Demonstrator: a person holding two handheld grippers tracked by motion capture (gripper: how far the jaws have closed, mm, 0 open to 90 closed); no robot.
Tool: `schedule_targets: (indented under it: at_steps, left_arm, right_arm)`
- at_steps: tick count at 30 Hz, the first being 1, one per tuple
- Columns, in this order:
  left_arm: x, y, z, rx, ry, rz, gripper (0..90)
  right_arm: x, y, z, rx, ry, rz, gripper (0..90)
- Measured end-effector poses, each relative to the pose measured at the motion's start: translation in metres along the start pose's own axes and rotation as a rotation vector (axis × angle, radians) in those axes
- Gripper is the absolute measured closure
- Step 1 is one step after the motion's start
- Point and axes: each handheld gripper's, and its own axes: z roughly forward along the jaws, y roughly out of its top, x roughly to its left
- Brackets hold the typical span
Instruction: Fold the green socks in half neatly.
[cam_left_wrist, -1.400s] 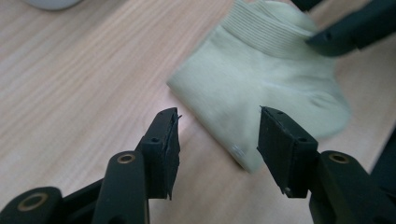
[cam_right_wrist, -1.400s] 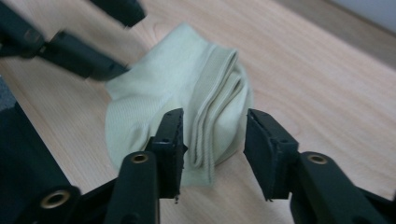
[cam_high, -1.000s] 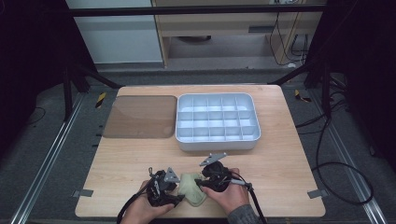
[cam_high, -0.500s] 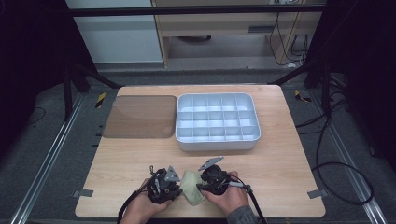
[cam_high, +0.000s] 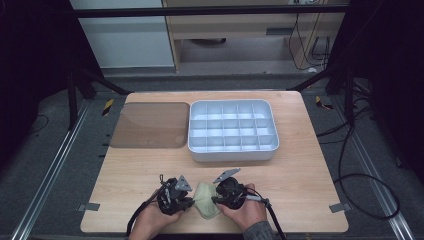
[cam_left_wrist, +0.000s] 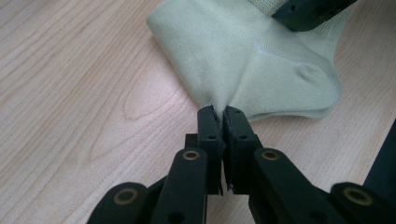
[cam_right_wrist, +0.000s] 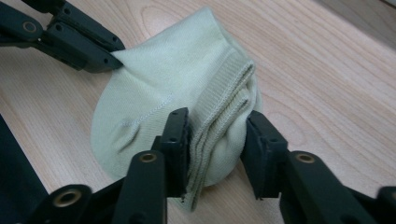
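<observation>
Left claw (cam_left_wrist: 219, 112) had pinched shut on a fold of the sock (cam_left_wrist: 261, 70) just ahead of its tips. Right claw (cam_right_wrist: 215, 128), jaws just closing, straddled the ribbed cuff (cam_right_wrist: 224, 116), apparently pressing it. Step judged: securing both ends; next calls for lifting together toward the tray (cam_high: 232, 152).

**Counts on the tabletop**

One tabletop (cam_high: 310, 200), light wood. One pale green sock (cam_high: 205, 199), folded, looks like a single item though its layers can't be separated by eye. Two hand-held grippers: left hand-held gripper (cam_high: 189, 201) and right hand-held gripper (cam_high: 214, 201), two black jaws each, so four jaws. Two hands, one per gripper. One white divided tray (cam_high: 232, 152) with grid compartments, four rows of five, twenty in all. One brown translucent lid (cam_high: 150, 125), flat beside the tray. Two grey three-cornered plates, one on each gripper
</observation>
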Motion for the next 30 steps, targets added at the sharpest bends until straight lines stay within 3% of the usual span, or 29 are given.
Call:
schedule_targets:
  at_steps: [9, 30]
  left_arm:
    - [0.001, 0.001, -0.005, 0.0, 0.001, 0.008, 86.7]
    - [0.002, 0.002, -0.011, 0.004, -0.014, 0.015, 86.8]
  right_arm:
    - [0.001, -0.002, 0.001, 0.0, 0.006, 0.002, 73.6]
    - [0.005, -0.002, 0.001, 0.003, -0.002, 0.006, 75.7]
